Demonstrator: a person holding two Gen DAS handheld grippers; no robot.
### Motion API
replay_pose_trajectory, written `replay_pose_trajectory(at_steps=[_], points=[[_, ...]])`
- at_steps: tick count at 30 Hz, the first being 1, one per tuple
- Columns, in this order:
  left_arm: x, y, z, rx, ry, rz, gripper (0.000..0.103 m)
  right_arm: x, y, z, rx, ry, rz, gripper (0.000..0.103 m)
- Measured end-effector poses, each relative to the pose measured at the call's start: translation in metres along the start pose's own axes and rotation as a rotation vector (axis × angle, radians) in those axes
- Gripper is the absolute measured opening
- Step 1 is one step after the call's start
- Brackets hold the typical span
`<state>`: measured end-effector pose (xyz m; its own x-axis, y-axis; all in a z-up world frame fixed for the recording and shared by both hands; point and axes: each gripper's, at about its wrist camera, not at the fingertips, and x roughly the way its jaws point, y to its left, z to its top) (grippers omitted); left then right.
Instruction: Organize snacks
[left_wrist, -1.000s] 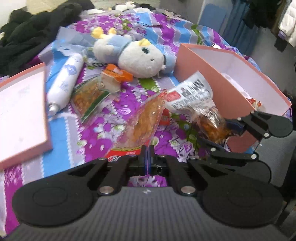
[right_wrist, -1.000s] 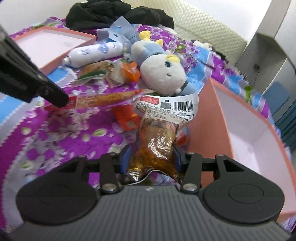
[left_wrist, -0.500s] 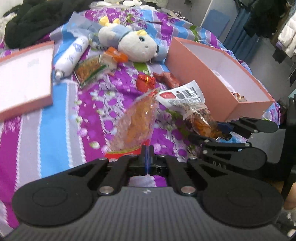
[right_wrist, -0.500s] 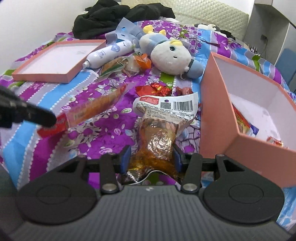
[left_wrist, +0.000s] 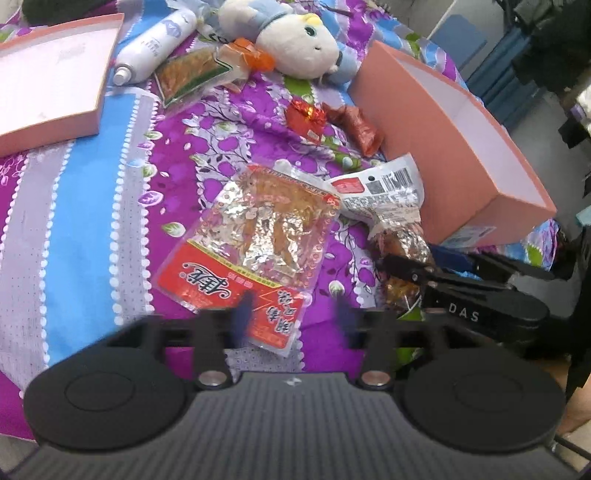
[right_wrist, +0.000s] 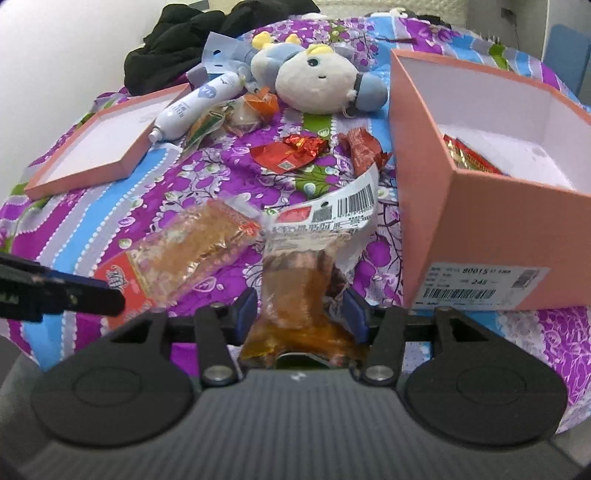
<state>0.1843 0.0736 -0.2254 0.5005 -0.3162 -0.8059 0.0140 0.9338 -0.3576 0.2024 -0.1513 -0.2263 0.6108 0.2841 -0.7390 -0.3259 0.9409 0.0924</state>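
A clear snack packet with a red label (left_wrist: 258, 236) lies flat on the purple bedspread. One corner of it sits between the fingers of my left gripper (left_wrist: 291, 315), whose jaws are opening and do not press on it. A barcode packet of brown snack (right_wrist: 310, 266) lies in front of the pink box (right_wrist: 480, 221). Its lower end rests between the fingers of my right gripper (right_wrist: 301, 314), whose jaws are also opening, with a small gap at the pads. The left wrist view shows the right gripper (left_wrist: 406, 266) at that packet (left_wrist: 384, 195).
Inside the pink box lies a red-gold packet (right_wrist: 469, 158). On the bed are red candy wrappers (right_wrist: 291, 151), a brown wrapper (right_wrist: 362, 147), a green-orange packet (left_wrist: 188, 74), a white bottle (right_wrist: 199, 107), a plush toy (right_wrist: 314, 81) and the box lid (right_wrist: 103, 147). Black clothes (right_wrist: 184, 37) are heaped behind.
The left jaws went from shut to wide, and the red-label packet dropped flat onto the bedspread. The right jaws widened around the barcode packet. Both hands drew back towards the near edge.
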Motion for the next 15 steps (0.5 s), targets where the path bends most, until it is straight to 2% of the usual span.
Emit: replay_pose_trajectory(at_steps=[1,3,7,10,15], points=[[-0.003,0.002,0.001,-0.001,-0.016,-0.004,0.076,-0.001,-0.001,0.000,0.009,-0.008,0.004,0.070],[-0.007,0.006,0.004,-0.002,-0.029,-0.009,0.077,-0.005,-0.004,-0.003,0.025,-0.030,0.009,0.078],[-0.008,0.015,0.014,0.012,-0.045,0.008,0.082,-0.006,-0.011,-0.009,0.044,-0.037,0.011,0.078],[0.000,0.019,0.022,0.036,-0.033,-0.010,0.085,-0.008,-0.014,-0.010,0.054,-0.049,0.023,0.078],[0.026,0.011,0.034,0.144,0.002,-0.007,0.087,-0.007,-0.013,-0.009,0.047,-0.078,0.043,0.077]])
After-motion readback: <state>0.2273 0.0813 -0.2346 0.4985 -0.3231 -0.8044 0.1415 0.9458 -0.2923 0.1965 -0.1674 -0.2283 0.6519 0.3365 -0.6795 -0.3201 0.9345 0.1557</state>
